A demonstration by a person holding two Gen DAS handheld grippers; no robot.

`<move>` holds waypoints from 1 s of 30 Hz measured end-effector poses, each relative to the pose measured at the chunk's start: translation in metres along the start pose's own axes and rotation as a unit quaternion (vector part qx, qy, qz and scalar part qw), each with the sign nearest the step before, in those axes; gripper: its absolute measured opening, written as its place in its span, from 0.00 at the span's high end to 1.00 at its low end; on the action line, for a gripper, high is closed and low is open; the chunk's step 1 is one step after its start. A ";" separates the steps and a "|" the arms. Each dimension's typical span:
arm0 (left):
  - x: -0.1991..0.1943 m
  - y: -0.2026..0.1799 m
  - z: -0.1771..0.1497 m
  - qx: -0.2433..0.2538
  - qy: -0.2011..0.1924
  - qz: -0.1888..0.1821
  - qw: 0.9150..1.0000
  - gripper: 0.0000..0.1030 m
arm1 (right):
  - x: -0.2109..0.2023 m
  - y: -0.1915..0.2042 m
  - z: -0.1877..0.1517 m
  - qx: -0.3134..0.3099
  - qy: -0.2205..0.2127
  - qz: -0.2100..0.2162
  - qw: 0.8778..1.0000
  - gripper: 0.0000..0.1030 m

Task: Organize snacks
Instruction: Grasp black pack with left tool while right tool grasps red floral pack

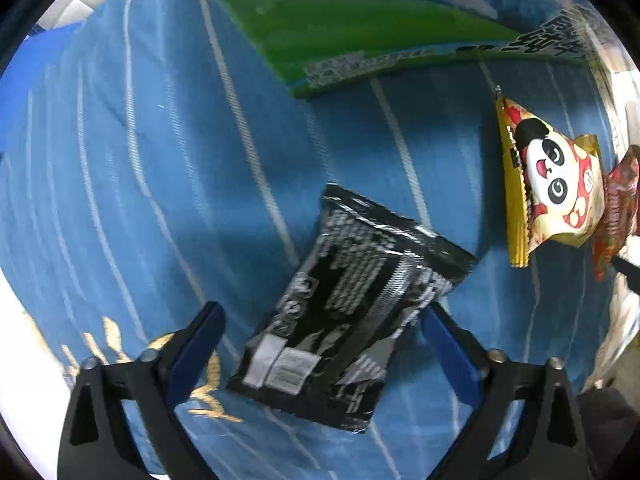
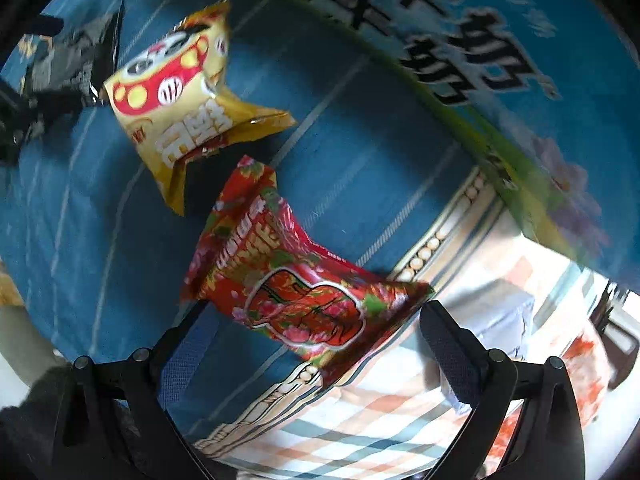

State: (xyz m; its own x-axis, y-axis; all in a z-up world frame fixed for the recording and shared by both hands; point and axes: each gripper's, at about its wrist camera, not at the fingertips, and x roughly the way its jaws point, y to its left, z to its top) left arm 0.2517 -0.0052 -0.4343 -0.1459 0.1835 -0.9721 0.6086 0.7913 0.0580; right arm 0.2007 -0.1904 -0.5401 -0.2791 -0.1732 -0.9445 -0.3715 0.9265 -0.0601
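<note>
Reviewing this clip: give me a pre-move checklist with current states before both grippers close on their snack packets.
1. Left gripper open around the black packet: ok.
2. Right gripper open around the red packet: ok.
3. Yellow panda packet clear of the right gripper: ok.
4. Red packet apart from the yellow one: cannot tell, their edges look close.
5. Milk carton box clear of both grippers: ok.
6. Destination for the snacks visible: cannot tell.

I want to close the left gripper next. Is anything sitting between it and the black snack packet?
Nothing visible. The black snack packet already lies between the open jaws of the left gripper on the blue cloth. The yellow panda packet lies apart, off to the right.
</note>
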 end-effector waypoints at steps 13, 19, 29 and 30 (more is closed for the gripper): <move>0.004 -0.019 -0.040 -0.173 0.013 -0.052 0.983 0.39 | 0.010 -0.062 -0.024 0.189 0.017 0.119 0.975 0.20; -0.003 -0.038 -0.060 -0.217 0.002 -0.096 0.971 0.39 | -0.013 -0.065 -0.037 0.099 -0.028 0.087 0.991 0.17; -0.009 -0.033 -0.074 -0.229 0.003 -0.121 0.966 0.38 | -0.003 -0.028 -0.015 -0.073 -0.022 -0.020 0.997 0.17; -0.007 -0.034 -0.075 -0.230 0.005 -0.122 0.966 0.38 | 0.000 -0.025 -0.012 -0.065 -0.020 -0.022 0.997 0.31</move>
State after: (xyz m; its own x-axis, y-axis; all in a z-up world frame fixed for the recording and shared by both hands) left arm 0.1741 0.0104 -0.4120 -0.2504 -0.0367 -0.9674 0.1456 0.9865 -0.0751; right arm 0.1996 -0.2176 -0.5350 -0.2251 -0.1965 -0.9543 -0.4942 0.8672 -0.0620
